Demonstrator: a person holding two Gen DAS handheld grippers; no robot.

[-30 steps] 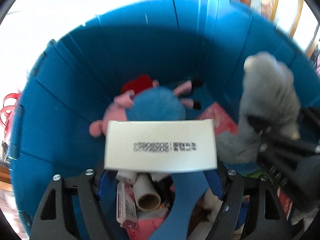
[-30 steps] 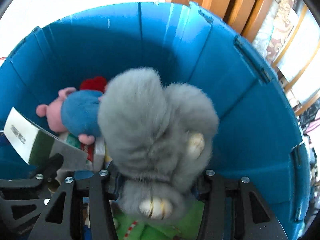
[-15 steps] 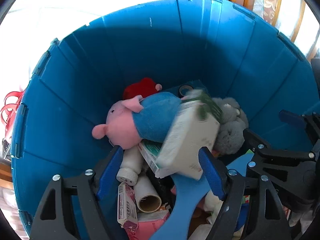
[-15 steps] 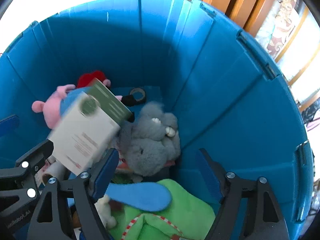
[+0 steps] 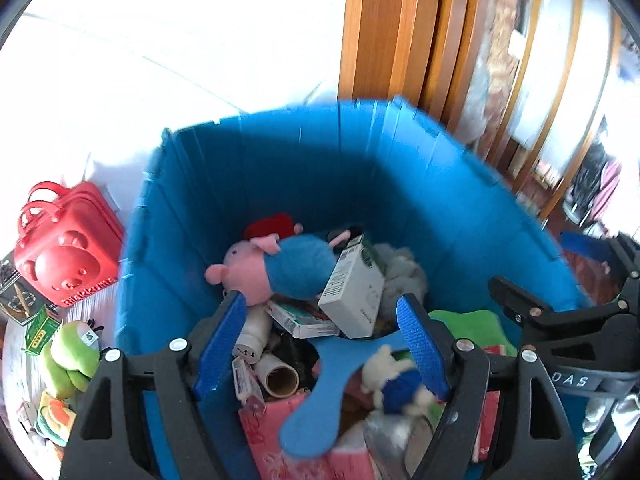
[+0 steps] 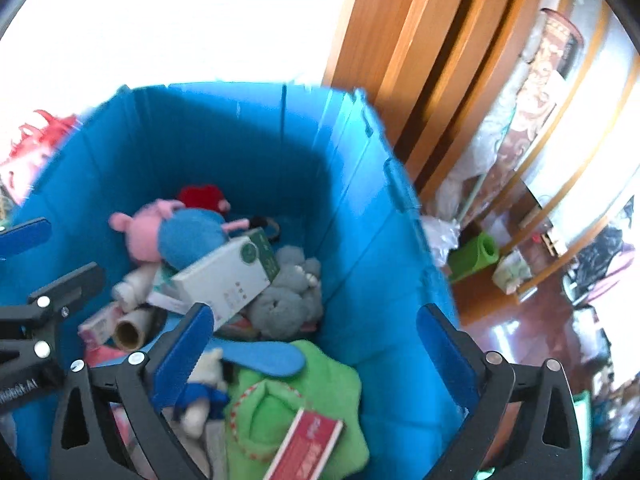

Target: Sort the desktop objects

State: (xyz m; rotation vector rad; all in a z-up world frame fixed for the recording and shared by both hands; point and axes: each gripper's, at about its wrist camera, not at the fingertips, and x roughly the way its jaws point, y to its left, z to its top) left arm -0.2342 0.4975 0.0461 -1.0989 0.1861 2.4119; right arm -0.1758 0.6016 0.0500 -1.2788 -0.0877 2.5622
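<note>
The tall blue plastic bin (image 5: 256,184) stands open at the top, its ribbed walls rising on the far, left and right sides; bright floor lies beyond its far rim and wooden door panels (image 6: 404,80) stand to the far right. Outside the left wall sit a red bear-faced plastic case (image 5: 66,252) and a green plush frog (image 5: 72,356).

The left claw (image 5: 320,340) hangs above the near part of the bin with its blue pads parted and nothing between them. The right claw (image 6: 316,340) has just been opening, and its jaws stand very wide apart, empty, the right pad over the bin's right wall.

The white and green cardboard box (image 5: 354,288) lies in the heap, tilted, its long axis running from the near left up to the far right in the right wrist view, green end farthest. It leans on the pink and blue plush pig (image 5: 276,268) to its left, and the grey plush toy (image 6: 290,300) lies just right of it. Both lie below and beyond the claws, apart from the pads. Nearer lie a cardboard tube (image 5: 282,380) and a green cloth (image 6: 288,412).
</note>
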